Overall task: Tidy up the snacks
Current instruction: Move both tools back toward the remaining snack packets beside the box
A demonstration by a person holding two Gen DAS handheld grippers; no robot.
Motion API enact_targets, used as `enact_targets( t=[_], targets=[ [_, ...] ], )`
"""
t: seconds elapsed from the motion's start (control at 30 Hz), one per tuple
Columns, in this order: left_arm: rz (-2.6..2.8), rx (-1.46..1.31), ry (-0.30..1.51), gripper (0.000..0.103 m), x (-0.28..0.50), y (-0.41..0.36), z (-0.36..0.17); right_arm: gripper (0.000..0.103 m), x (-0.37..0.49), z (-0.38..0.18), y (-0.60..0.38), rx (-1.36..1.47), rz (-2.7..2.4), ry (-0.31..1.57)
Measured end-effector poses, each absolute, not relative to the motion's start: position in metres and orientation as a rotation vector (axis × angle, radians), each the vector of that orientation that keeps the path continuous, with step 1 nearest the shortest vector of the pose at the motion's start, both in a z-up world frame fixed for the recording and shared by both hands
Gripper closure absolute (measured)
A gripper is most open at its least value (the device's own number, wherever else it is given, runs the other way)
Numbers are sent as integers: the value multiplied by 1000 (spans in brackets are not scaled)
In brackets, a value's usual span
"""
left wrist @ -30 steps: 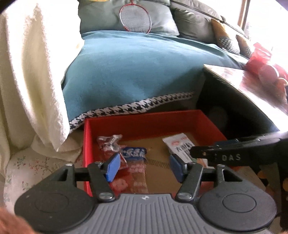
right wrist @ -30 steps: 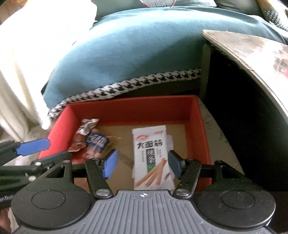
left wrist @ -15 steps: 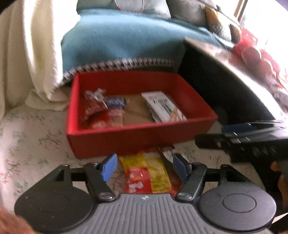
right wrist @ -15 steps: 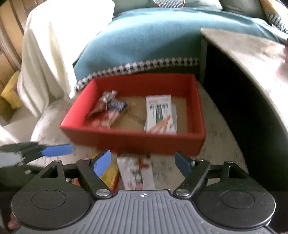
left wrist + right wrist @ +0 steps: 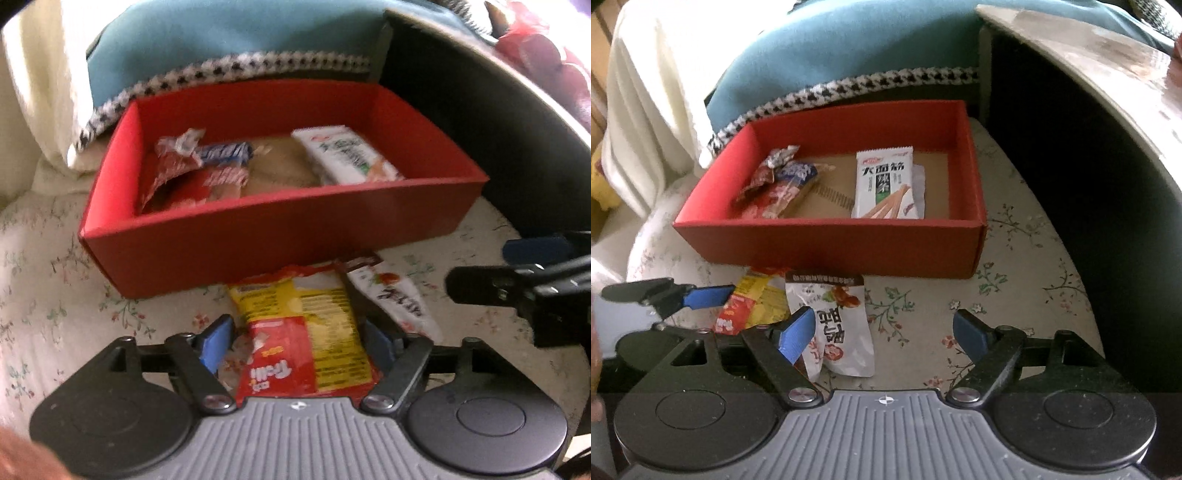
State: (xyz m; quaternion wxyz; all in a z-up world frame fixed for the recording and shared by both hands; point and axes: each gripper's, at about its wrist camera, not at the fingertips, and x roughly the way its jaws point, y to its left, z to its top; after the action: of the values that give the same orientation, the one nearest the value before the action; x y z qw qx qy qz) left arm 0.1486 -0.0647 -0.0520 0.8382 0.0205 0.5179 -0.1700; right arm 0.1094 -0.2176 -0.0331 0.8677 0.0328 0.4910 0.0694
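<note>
While both grippers point down at a flowered cloth, a red box sits on it at the far side, just in front of a blue blanket with a checkered hem. Inside the box: a white packet with green print lies right of centre, and a small heap of red and blue wrappers lies at the left end. On the cloth, just near of the box's front wall, two more snacks lie side by side: a yellow and red bag to the left, a white pouch with red fruit print to the right, their edges touching or overlapping. Left gripper: jaws have just been opening, now spread on either side of the yellow and red bag, blue pads not visibly pressing it. Right gripper: jaws apart, holding nothing; white pouch lies under its left finger. Dark table stands to the right.
</note>
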Motion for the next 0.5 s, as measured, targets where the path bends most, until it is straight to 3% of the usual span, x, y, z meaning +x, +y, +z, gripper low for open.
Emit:
enact_targets(
  t=[0.1,0.23,0.5],
  targets=[
    [-350,47,1086,29,148,-66,-53,17,112,-38,-216,57,154,1048],
    [-370,55,1074,45,144,-68,-49,17,120,-46,-213,63,168,1077],
    [-322,39,1086,50,136,-47,-36,17,140,-64,-199,113,192,1143]
  ],
)
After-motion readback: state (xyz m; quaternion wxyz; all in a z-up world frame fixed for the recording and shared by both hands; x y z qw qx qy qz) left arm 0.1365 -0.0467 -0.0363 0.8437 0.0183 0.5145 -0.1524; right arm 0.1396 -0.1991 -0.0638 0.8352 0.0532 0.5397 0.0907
